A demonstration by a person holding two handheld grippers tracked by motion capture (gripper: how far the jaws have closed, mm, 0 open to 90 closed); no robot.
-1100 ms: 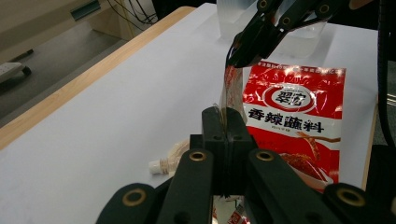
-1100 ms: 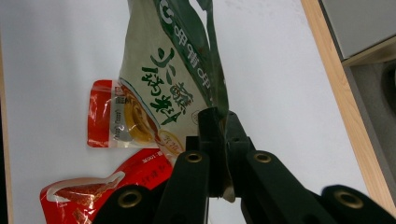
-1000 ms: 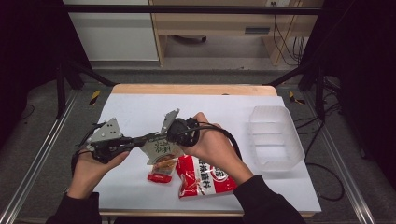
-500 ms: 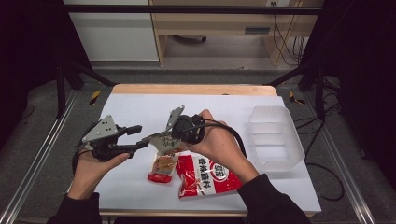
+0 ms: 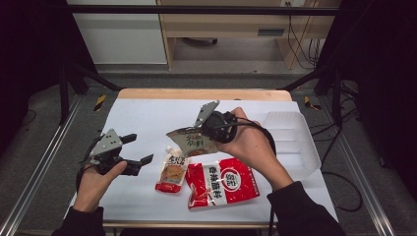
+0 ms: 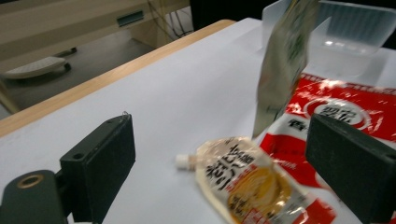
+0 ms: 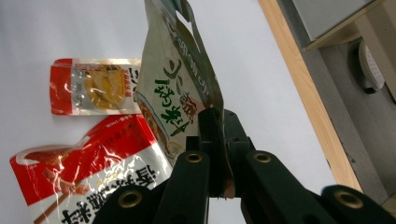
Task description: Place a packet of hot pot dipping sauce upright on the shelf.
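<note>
My right gripper [image 5: 197, 132] is shut on the edge of a beige pouch with green lettering [image 5: 193, 141], which hangs tilted above the table. Its jaws [image 7: 219, 140] clamp the pouch [image 7: 177, 88] at its rim. My left gripper [image 5: 138, 149] is low at the left, and its jaws have just been opening with nothing between them. In the left gripper view [image 6: 219, 130] a small spouted pouch [image 6: 243, 182] lies on the table ahead. That spouted pouch [image 5: 172, 172] rests beside a large red bag [image 5: 221, 183].
A clear plastic tray [image 5: 297, 142] stands at the right of the white table sheet [image 5: 147, 118]. The table's wooden far edge [image 5: 201, 93] runs behind. The red bag [image 7: 93, 163] and the spouted pouch [image 7: 93, 86] lie under the lifted pouch.
The left gripper has opened, let go of the beige pouch and dropped down and to the left. The right gripper has carried the pouch up and to the right.
</note>
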